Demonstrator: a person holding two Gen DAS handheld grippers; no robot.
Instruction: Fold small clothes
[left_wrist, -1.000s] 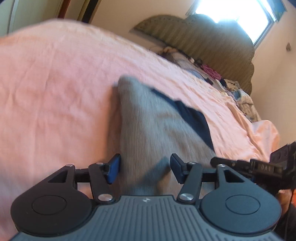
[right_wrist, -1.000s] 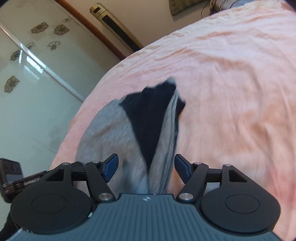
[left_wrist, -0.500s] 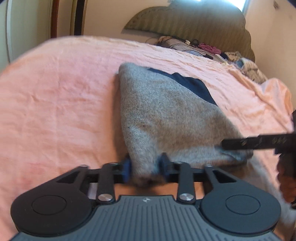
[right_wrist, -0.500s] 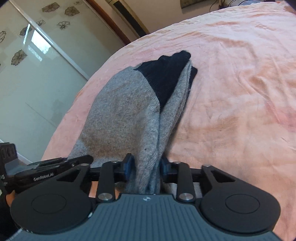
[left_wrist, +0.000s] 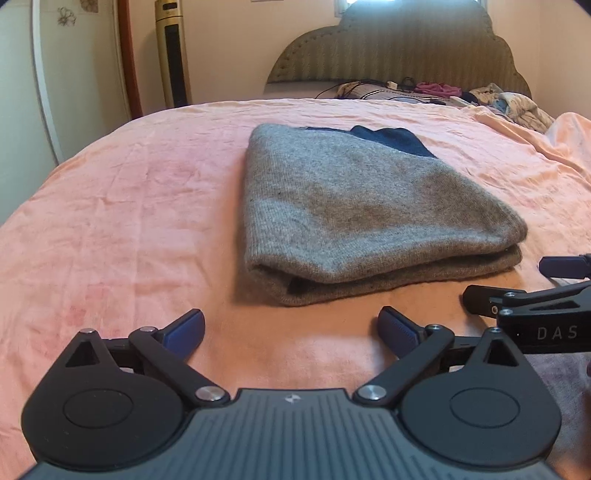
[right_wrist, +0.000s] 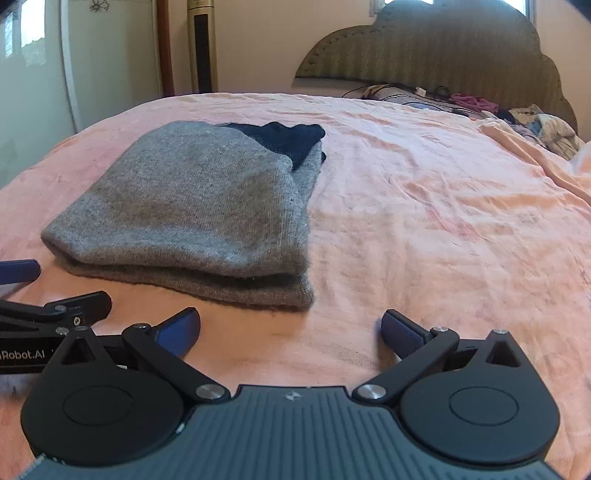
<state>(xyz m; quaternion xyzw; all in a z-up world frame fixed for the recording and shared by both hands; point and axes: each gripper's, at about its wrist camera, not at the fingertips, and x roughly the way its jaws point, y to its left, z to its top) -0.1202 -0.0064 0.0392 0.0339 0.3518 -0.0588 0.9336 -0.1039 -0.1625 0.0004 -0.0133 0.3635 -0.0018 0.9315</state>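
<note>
A grey knit garment with a dark navy part at its far end lies folded in layers on the pink bedsheet. It also shows in the right wrist view. My left gripper is open and empty, just short of the garment's near edge. My right gripper is open and empty, near the garment's near right corner. Each gripper shows at the edge of the other's view: the right one and the left one.
A padded headboard stands at the far end of the bed, with a heap of clothes and cables below it. A tall gold tower fan and a glass door stand to the left.
Both grippers were shut on the garment's near edge half a second ago. They have let go, opened wide and pulled back, and the garment now lies folded flat on the bed.
</note>
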